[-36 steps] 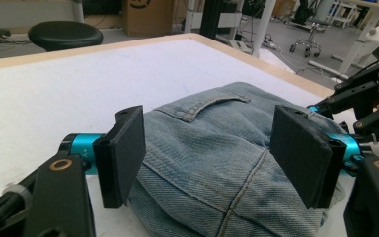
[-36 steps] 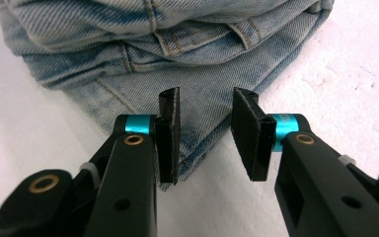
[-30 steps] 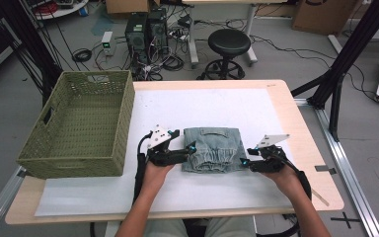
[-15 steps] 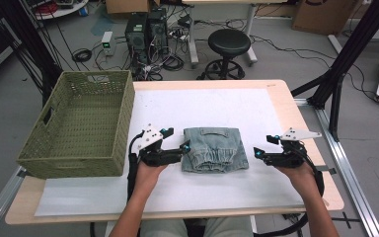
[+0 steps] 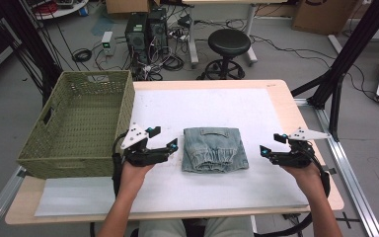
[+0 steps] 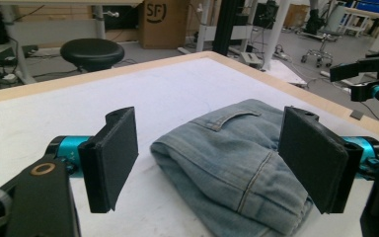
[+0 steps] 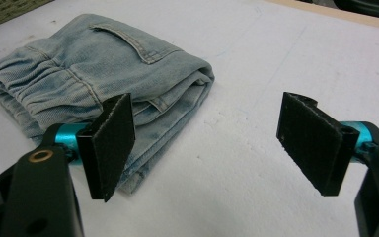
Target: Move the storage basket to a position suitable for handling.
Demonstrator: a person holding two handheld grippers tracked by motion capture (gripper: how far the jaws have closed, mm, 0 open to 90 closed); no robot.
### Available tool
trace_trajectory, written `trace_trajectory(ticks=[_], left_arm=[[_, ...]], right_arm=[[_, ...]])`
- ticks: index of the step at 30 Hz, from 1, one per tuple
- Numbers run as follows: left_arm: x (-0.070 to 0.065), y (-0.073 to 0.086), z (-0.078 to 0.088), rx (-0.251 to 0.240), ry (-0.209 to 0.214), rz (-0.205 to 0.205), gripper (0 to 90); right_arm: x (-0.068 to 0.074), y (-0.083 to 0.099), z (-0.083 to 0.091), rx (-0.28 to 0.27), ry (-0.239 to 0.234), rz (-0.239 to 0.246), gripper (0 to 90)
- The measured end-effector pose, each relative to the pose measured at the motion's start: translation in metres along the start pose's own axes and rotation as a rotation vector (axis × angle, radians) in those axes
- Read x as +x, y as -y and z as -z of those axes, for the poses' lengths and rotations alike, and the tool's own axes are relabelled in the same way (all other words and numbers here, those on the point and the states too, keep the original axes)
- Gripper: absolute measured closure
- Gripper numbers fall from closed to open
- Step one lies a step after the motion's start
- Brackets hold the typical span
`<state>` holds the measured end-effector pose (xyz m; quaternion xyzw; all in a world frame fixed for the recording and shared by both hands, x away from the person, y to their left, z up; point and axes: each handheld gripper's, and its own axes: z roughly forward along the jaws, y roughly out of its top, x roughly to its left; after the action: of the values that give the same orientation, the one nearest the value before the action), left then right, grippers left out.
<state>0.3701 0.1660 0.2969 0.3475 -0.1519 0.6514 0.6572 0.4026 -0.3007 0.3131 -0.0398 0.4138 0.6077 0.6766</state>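
A folded pair of light-blue jeans lies on the white sheet in the middle of the table. My left gripper rests just left of the jeans, open and pointing at them. In the left gripper view the jeans lie beyond and between the wide-apart pads of that gripper, untouched. My right gripper sits a short way right of the jeans. Its jaws have just been opening, and they stand open with nothing between them. In the right gripper view the jeans lie to the left of the right gripper.
A green woven basket stands on the table's left edge, close to my left hand. The white sheet covers most of the wooden tabletop. Behind the table are a black stool, computer towers and cables; black frame posts rise at the right.
Both grippers have drawn away from the sides of the jeans, the left one leftward and the right one rightward. The right gripper's jaws have opened wider. The jeans have stayed folded in place.
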Motion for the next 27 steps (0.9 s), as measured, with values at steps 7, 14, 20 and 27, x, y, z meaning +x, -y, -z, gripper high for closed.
trace_trajectory(ticks=[7,14,20,27], left_arm=[[0.010,-0.007,0.027,-0.030,-0.038,-0.008,23.1],[0.032,-0.015,0.060,-0.056,-0.104,0.016,23.1],[0.053,-0.021,0.085,-0.074,-0.153,0.025,23.2],[0.073,-0.021,0.108,-0.086,-0.207,0.031,23.2]], right_arm=[[-0.002,0.000,0.001,-0.007,0.003,-0.006,23.0],[-0.003,0.000,0.003,-0.018,0.000,-0.016,23.0],[-0.004,0.001,0.007,-0.021,0.004,-0.021,23.1],[-0.004,0.001,0.005,-0.017,0.006,-0.022,23.0]])
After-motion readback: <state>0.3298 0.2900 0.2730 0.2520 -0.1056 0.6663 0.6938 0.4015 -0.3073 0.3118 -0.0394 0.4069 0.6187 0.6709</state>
